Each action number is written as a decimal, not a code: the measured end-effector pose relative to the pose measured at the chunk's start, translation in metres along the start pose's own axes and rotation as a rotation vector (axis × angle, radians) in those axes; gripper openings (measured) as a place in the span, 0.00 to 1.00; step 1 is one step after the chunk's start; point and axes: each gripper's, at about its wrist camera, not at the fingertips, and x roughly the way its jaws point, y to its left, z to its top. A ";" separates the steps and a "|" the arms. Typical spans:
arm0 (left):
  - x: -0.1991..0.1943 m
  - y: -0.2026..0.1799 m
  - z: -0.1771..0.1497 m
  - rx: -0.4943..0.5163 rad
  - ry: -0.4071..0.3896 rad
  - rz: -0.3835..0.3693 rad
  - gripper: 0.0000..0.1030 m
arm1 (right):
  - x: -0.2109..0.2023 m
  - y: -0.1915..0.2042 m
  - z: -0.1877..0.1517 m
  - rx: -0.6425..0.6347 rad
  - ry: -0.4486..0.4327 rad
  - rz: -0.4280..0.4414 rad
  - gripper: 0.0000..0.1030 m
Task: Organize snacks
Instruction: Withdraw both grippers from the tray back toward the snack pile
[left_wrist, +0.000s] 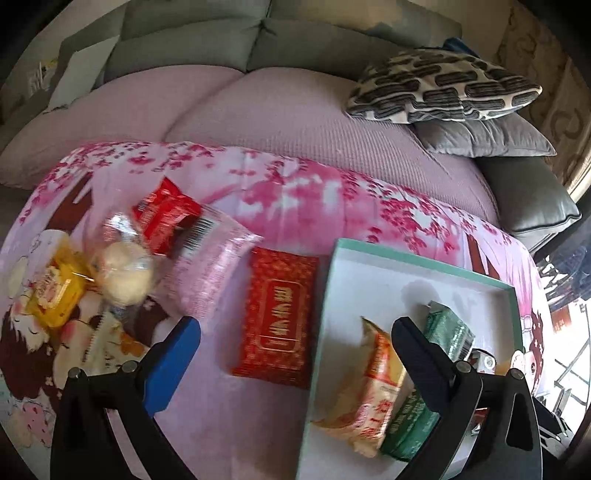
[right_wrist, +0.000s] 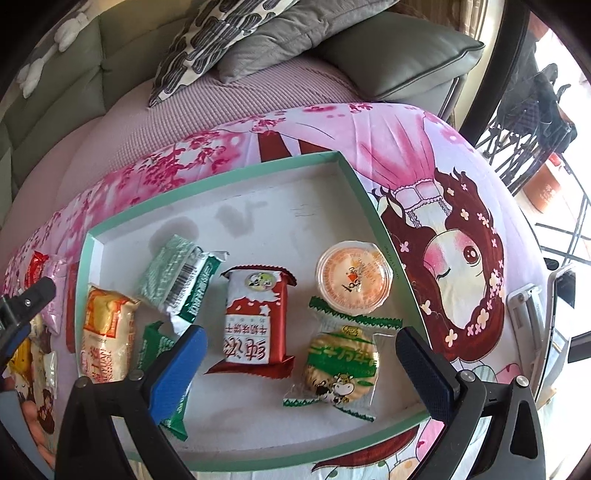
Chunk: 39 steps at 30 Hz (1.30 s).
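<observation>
A shallow white box with a green rim (right_wrist: 354, 173) lies on a pink printed cloth. In it lie an orange-and-cream packet (right_wrist: 107, 332), green packets (right_wrist: 184, 280), a red-and-white packet (right_wrist: 255, 317), a jelly cup (right_wrist: 354, 275) and a round biscuit pack (right_wrist: 341, 363). My right gripper (right_wrist: 299, 358) is open above these, empty. My left gripper (left_wrist: 295, 339) is open and empty over the box's left edge (left_wrist: 321, 314), near a red packet (left_wrist: 277, 314). Left of it lie a pink packet (left_wrist: 210, 258), a small red packet (left_wrist: 166, 218), a round bun (left_wrist: 123, 273) and a yellow packet (left_wrist: 55, 291).
The cloth (left_wrist: 295, 195) covers a low table in front of a sofa with a pink cover (left_wrist: 258, 110). A patterned cushion (left_wrist: 443, 85) and grey cushions (left_wrist: 487, 136) lie at the sofa's right end. A metal railing (right_wrist: 535, 129) shows at the far right.
</observation>
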 end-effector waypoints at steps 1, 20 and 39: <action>-0.002 0.003 0.000 0.003 -0.004 0.005 1.00 | -0.002 0.002 -0.001 -0.004 -0.001 0.002 1.00; -0.046 0.125 -0.027 -0.196 -0.062 0.137 1.00 | -0.029 0.079 -0.018 -0.144 -0.040 0.204 1.00; -0.040 0.181 -0.047 -0.298 -0.017 0.154 1.00 | -0.021 0.132 -0.044 -0.277 -0.019 0.230 1.00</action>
